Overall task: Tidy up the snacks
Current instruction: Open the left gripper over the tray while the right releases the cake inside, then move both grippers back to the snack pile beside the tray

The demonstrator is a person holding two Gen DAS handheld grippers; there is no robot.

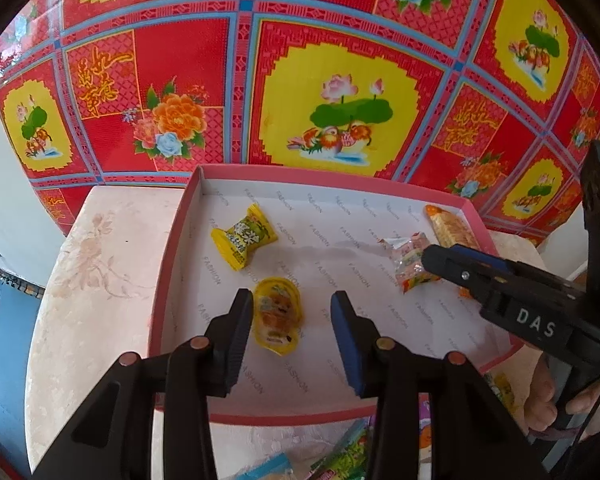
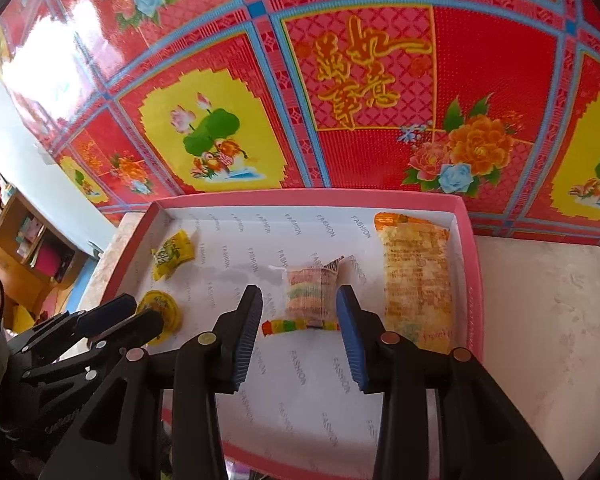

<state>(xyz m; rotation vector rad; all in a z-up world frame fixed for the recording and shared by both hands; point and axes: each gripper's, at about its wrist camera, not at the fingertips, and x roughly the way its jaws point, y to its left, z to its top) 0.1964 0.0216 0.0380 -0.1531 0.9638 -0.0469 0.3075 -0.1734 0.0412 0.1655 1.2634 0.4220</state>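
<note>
Four wrapped snacks lie in the shallow pink-rimmed cardboard box, both grippers' jaws apart and empty, more packets waiting outside.

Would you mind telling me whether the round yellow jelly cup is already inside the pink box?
Inside. The jelly cup lies on the white floor of the pink box, between the open left gripper's fingers, untouched.

Behind our table

We see a red floral wall covering ahead, a pale marbled tabletop below, and wooden shelves off left.
</note>
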